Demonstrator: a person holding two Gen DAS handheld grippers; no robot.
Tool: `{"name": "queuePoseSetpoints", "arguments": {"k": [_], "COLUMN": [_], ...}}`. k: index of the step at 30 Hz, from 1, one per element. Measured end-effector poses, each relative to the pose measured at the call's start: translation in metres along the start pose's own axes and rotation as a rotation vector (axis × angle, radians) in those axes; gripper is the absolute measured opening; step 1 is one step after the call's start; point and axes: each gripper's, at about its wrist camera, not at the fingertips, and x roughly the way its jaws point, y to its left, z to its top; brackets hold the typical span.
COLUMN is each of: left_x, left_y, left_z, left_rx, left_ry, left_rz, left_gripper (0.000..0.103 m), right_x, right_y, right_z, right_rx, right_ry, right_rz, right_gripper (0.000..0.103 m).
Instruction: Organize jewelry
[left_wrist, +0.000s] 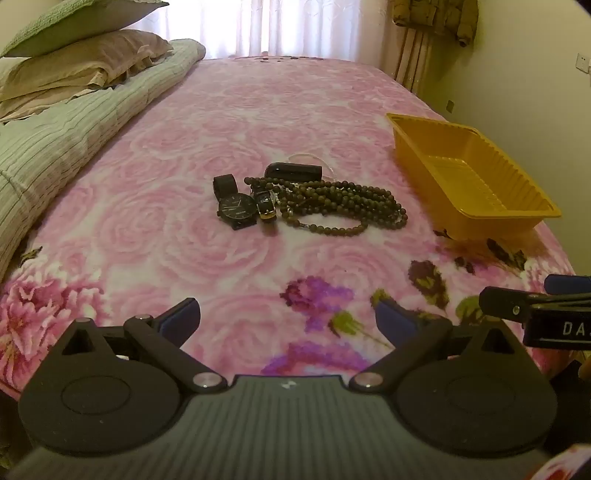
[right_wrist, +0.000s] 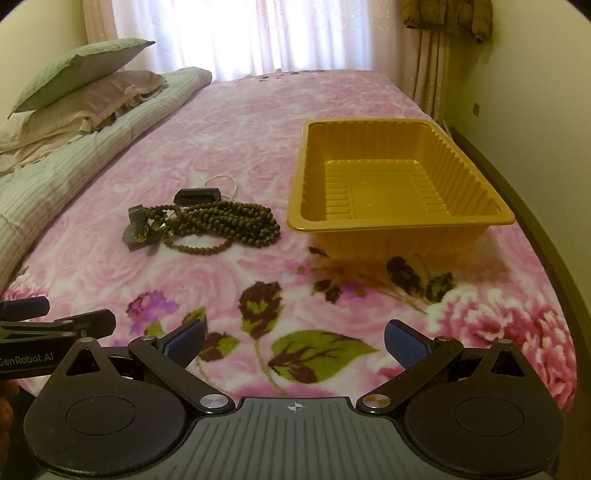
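Both my left gripper (left_wrist: 286, 319) and right gripper (right_wrist: 294, 343) stand apart, empty. The bead necklace (left_wrist: 343, 205), left of the yellow tray (right_wrist: 399, 177), is tangled with the watches (left_wrist: 236, 206), so I may drag them along.

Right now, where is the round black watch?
In the left wrist view the round black watch lies mid-bed on the pink blanket, at the left end of the jewelry pile, touching the small gold-cased watch beside the bead strands.

Heaped together on pink floral blanket (left_wrist: 184, 236): brown bead necklace (left_wrist: 343, 206), two watches (left_wrist: 236, 206), possibly black case (left_wrist: 293, 170); yellow tray (right_wrist: 399, 221) alongside, empty.
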Motion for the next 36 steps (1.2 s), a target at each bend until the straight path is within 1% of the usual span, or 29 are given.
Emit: {"name": "queuePoseSetpoints", "arguments": {"k": [36], "left_x": [-0.0006], "left_y": [-0.0028], "left_z": [0.0013], "left_rx": [0.012], "left_ry": [0.002], "left_rz": [-0.018], "left_gripper": [0.100], "right_x": [-0.0005], "right_y": [-0.0042], "right_z": [0.0012], "right_rx": [0.010], "right_ry": [-0.004], "right_rz": [0.001], "right_gripper": [0.103]}}
